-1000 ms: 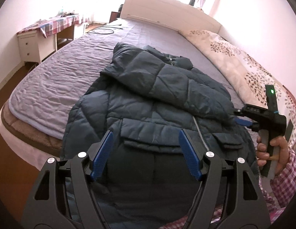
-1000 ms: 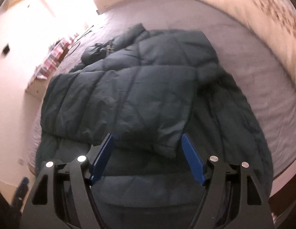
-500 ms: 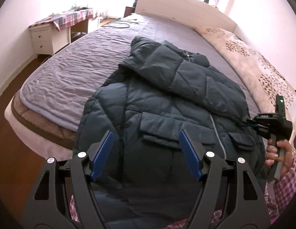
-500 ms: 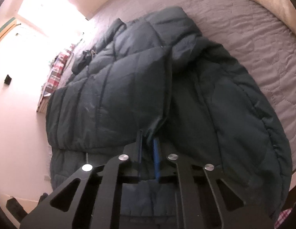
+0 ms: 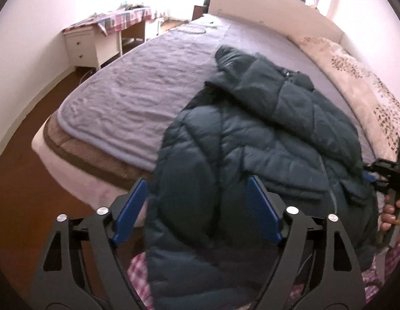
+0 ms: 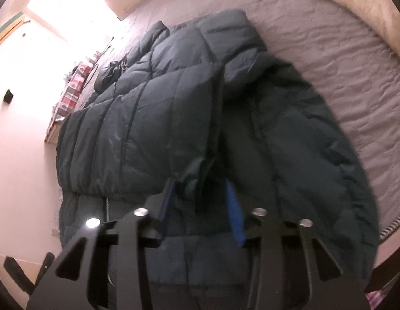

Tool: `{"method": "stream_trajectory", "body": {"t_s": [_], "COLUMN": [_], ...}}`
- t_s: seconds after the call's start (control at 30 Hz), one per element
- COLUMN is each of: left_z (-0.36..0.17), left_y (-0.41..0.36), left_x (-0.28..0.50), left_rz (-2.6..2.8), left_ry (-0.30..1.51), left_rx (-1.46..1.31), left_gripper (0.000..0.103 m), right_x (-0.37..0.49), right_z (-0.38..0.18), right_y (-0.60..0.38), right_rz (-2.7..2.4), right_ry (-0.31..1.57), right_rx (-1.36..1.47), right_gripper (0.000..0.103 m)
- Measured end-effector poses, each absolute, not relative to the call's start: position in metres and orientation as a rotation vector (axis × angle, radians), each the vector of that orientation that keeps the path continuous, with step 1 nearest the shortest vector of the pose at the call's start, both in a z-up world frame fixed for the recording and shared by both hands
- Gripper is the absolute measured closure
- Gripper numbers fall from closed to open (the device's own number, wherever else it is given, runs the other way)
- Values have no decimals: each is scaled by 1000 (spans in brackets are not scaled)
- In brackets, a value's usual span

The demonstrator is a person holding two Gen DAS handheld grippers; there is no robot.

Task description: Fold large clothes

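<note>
A dark teal puffer jacket point(image 5: 251, 155) lies front up on the bed, one sleeve folded across its chest, its hem hanging over the near edge. My left gripper point(image 5: 197, 211) hovers over the jacket's lower left side. Its jaws are opening wide, and the blue pads point(image 5: 263, 214) touch no fabric. In the right wrist view the jacket point(image 6: 148, 129) fills the frame. My right gripper point(image 6: 201, 201) straddles the folded sleeve's cuff point(image 6: 197, 178). Its jaws are opening, pads apart from the cuff. The right gripper point(image 5: 375, 175) also shows at the left view's right edge, held by a hand point(image 5: 391, 211).
A purple-grey quilt point(image 5: 138, 98) covers the bed, and a floral duvet point(image 5: 367, 90) lies along its far side. A white headboard point(image 5: 264, 7) stands at the back. A white desk point(image 5: 96, 41) stands by the left wall. Brown floor point(image 5: 32, 180) lies left of the bed.
My right gripper closed on the sleeve cuff half a second ago and its jaws have since parted. My left gripper moved toward the jacket's left hem and its jaws spread wider.
</note>
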State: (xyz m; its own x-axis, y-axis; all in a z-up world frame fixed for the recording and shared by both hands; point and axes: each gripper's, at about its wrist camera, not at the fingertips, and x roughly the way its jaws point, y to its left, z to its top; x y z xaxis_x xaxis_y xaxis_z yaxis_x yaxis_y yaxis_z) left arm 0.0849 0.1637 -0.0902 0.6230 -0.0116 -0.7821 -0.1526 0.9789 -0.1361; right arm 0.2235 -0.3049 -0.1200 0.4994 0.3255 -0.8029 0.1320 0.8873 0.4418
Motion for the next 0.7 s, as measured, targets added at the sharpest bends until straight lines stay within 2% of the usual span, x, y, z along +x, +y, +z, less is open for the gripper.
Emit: {"method": "stream_trajectory", "body": {"t_s": [0.1,0.17,0.23,0.43,0.57,0.7], "left_z": [-98,-108,-117,-144,-148,-146], "left_y": [172,182,189,194,193,188], "left_x": [77,70,65,47,45,44], "left_rz": [102,105,104,60,54,49], "left_ry": [927,970,1008,1099,1105,1102], "left_rx": [-195,-224,-247,-317,-323,-308], "left_gripper": [22,22,22,22,22,22], "right_x": [203,185,162,105,72,53], "right_z": [-107,-102,-98,-102,-112,-124], "right_y": [-312,-319,-327,-348,-360,-367], "right_rz": [149,150,141,82,57,38], "right_ry": [1018,1003,986,1001,1053,1103], "right_rx": [406,364,317,208,213,230], "right_gripper": [57,45,40,40,34,33]}}
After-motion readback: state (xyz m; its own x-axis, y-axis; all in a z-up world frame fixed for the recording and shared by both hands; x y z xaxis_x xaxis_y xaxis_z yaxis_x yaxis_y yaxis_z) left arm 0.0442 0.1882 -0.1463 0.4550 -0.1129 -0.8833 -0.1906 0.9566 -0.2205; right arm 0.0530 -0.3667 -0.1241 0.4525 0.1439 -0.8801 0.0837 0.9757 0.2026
